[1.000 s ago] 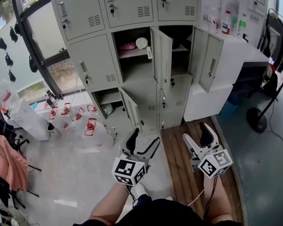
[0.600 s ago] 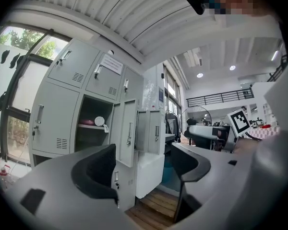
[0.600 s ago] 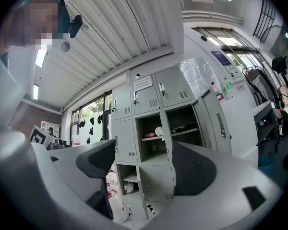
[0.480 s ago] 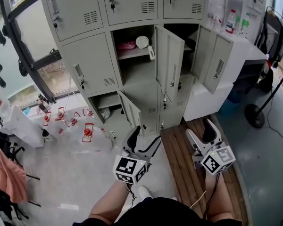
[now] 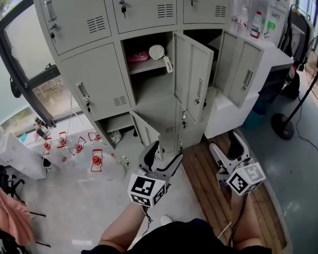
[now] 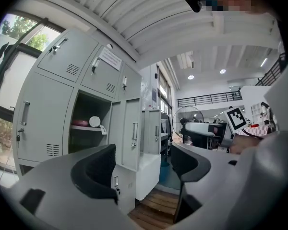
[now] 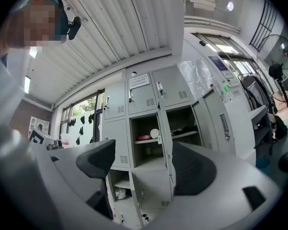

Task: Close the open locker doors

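In front of me the middle door [image 5: 193, 83], right door [image 5: 243, 73] and low door [image 5: 143, 128] hang open. My left gripper [image 5: 161, 156] and right gripper [image 5: 226, 148] are spread wide, holding nothing. I should step closer, then push each one flat.

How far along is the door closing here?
No progress visible. The centre door, right door and low left door all stand open. In hand: nothing; the left gripper and right gripper are open, empty, apart from the lockers. All three doors remain.
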